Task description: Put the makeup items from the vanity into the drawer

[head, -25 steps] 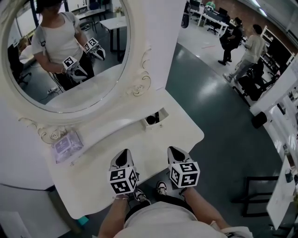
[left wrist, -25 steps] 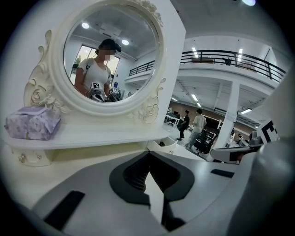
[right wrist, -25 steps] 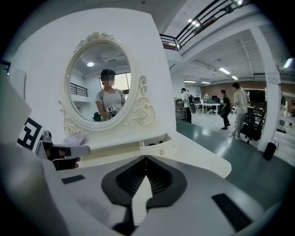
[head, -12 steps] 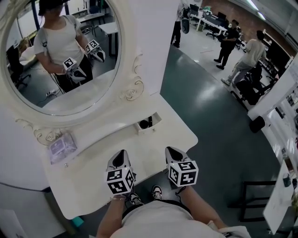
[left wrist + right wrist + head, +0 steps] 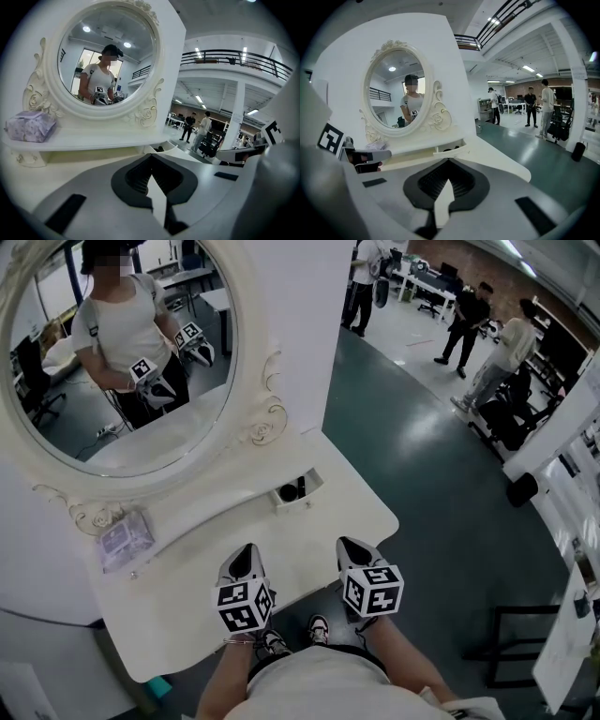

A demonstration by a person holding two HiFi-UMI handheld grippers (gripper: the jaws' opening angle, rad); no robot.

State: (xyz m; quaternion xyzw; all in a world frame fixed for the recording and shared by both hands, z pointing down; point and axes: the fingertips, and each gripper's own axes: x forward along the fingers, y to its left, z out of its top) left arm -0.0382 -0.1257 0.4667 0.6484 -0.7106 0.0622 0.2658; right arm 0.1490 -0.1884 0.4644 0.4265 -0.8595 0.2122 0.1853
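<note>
Left gripper (image 5: 246, 557) and right gripper (image 5: 350, 547) hover closed and empty above the vanity (image 5: 187, 615) near edge. Farther back, left, lies the purple packet (image 5: 125, 538): probably light, soft, slippery-wrapped; pinch across its narrow sides. Beyond, the drawer (image 5: 309, 499) stands open.

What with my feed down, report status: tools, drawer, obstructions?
Left tool and right tool shut, empty. Drawer open, dark items inside. Purple packet on shelf. Nothing blocking.

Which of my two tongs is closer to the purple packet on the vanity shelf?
The left tongs, on the same side as the purple packet. The right tongs are beyond them, farther from it.
</note>
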